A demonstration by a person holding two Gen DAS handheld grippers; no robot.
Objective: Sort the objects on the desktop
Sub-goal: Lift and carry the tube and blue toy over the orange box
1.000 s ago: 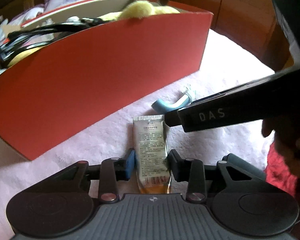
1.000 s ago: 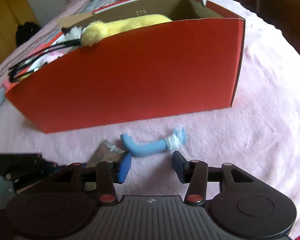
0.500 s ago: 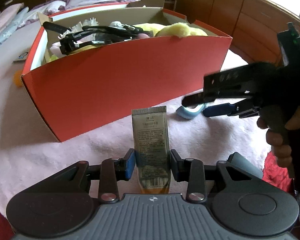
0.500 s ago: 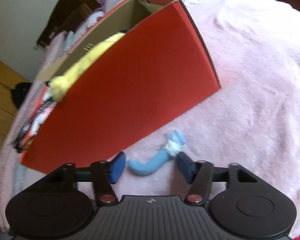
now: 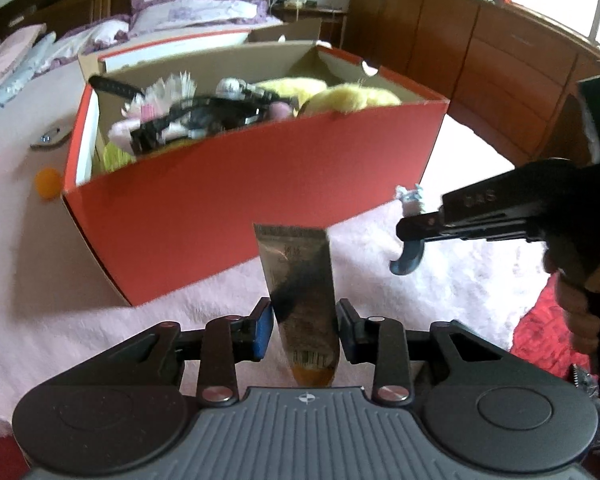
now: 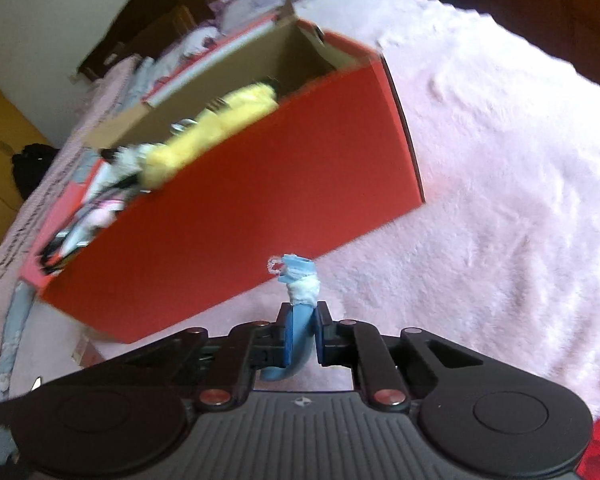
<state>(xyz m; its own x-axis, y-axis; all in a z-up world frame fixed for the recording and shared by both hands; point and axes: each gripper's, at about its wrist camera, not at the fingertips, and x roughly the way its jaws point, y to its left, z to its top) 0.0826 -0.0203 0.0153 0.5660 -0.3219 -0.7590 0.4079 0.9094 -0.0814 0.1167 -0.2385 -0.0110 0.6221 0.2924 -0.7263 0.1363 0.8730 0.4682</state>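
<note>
At the bottom centre of the left wrist view, the left gripper [image 5: 302, 330] tilts down toward the fluffy pink blanket [image 5: 80, 320], its jaws closing on a flat, silvery tube [image 5: 300, 280] with an orange cap; the blue pads sit against its sides, and the crimped end points up toward the box. At the right edge of that view a hand [image 5: 580, 292] holds the right gripper [image 5: 410, 232] out level, side-on.

The red cardboard box [image 5: 228, 208] fills the middle of both views, smooth-walled with plain brown card inside. It holds a yellow plush toy [image 5: 352, 98], black straps and a blurred white frilly item. A small orange ball [image 5: 48, 184] lies on the blanket at the box's left.

In the lower centre of the right wrist view, the right gripper's jaws are closing and already pinch a curved, light-blue plastic hook [image 6: 300, 324], wrapped in white near its upper end, clear of the blanket.
</note>
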